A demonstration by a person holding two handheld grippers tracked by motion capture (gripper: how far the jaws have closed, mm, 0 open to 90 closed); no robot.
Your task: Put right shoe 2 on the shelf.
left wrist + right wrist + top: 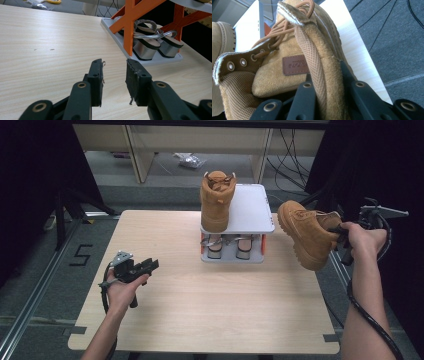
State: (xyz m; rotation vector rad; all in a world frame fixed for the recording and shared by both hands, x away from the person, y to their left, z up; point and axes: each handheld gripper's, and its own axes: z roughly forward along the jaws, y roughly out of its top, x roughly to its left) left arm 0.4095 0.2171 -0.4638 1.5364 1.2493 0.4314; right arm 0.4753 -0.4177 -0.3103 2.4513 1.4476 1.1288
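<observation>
A tan suede boot (306, 234) hangs in the air past the table's right edge, toe toward the rack. My right gripper (342, 236) is shut on its ankle collar (322, 75), one jaw inside the boot and one outside. A matching tan boot (216, 200) stands upright on the top shelf of a small white rack (250, 210) with orange posts. On the rack's lower shelf sit heeled sandals (229, 246), whose grey heels (147, 48) show in the left gripper view. My left gripper (145, 266) hovers open and empty over the wooden table (200, 290) at the left, pointing toward the rack.
The rack stands at the table's far middle. Beyond the table are wooden furniture legs, cables and a plastic bag on the floor (190, 160). Metal rails run along the floor at the left (35, 290). Dark curtains close both sides.
</observation>
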